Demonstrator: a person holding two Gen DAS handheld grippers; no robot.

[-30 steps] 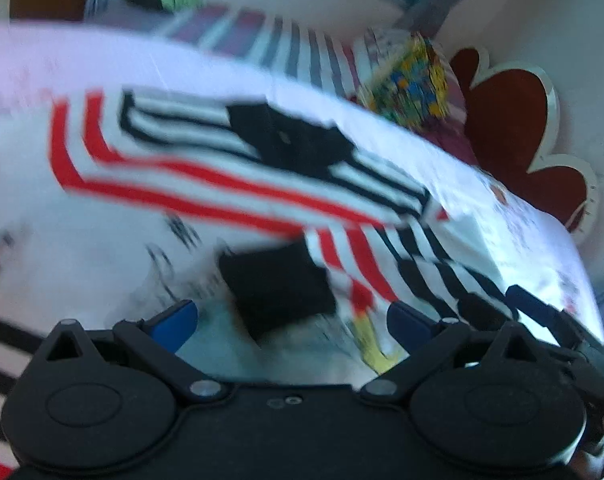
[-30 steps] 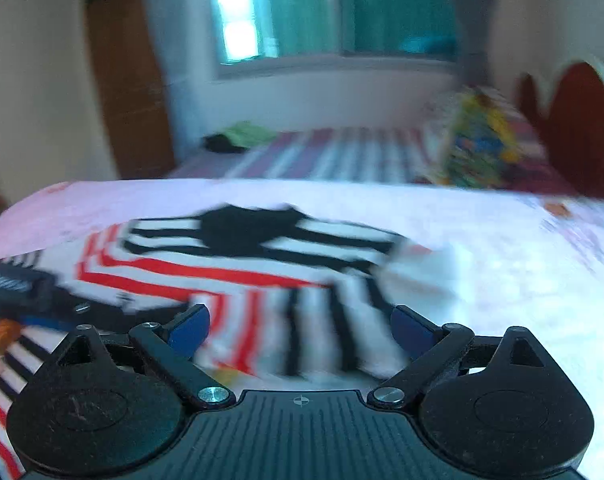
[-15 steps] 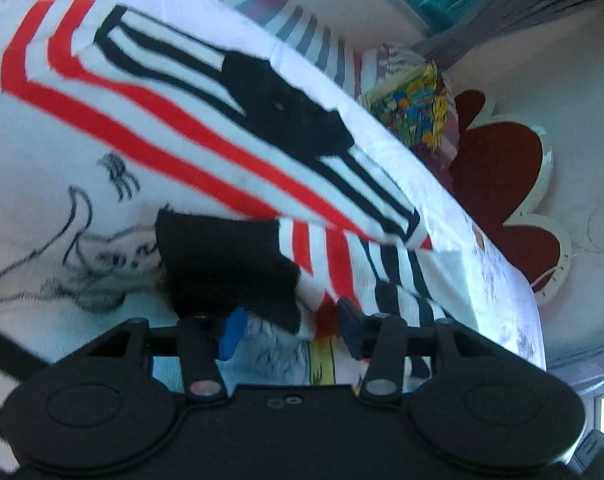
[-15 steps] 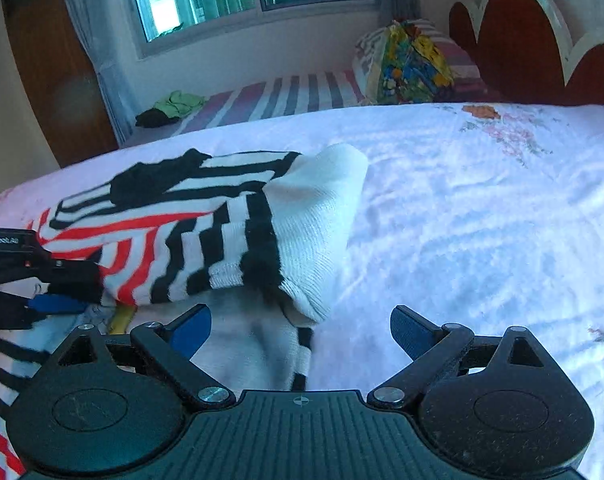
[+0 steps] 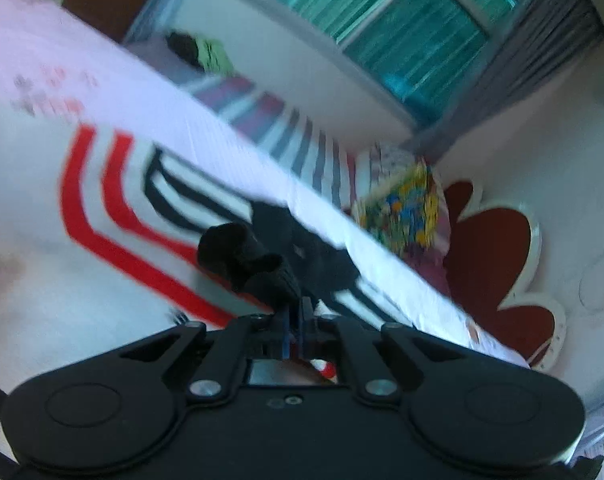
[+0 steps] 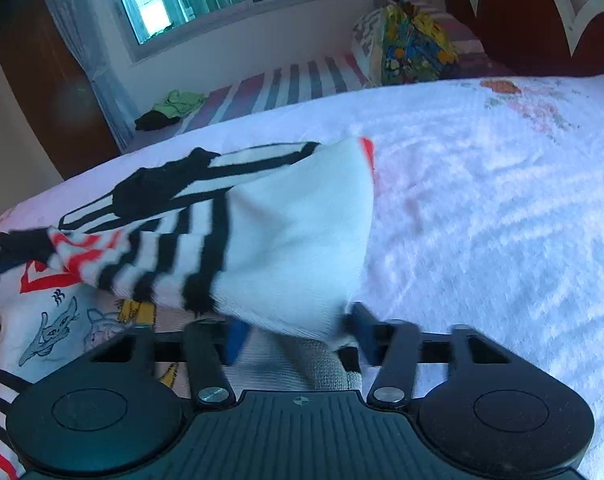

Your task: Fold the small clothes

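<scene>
Striped garment lies on the bed, toward its left edge. Left gripper is pressed together, pinching the black cuff. Right gripper is closing, white fold between its jaws.

Risk: the thin cuff bite may slip under tension, collapsing the fold.

Only the right view shows the white fold; only the left shows the pinch.

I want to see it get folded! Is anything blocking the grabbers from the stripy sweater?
No, nothing visible. The left gripper is already shut on the sweater's black cuff. The right gripper is closing, with the stripy sweater's white fold between its jaws.
</scene>
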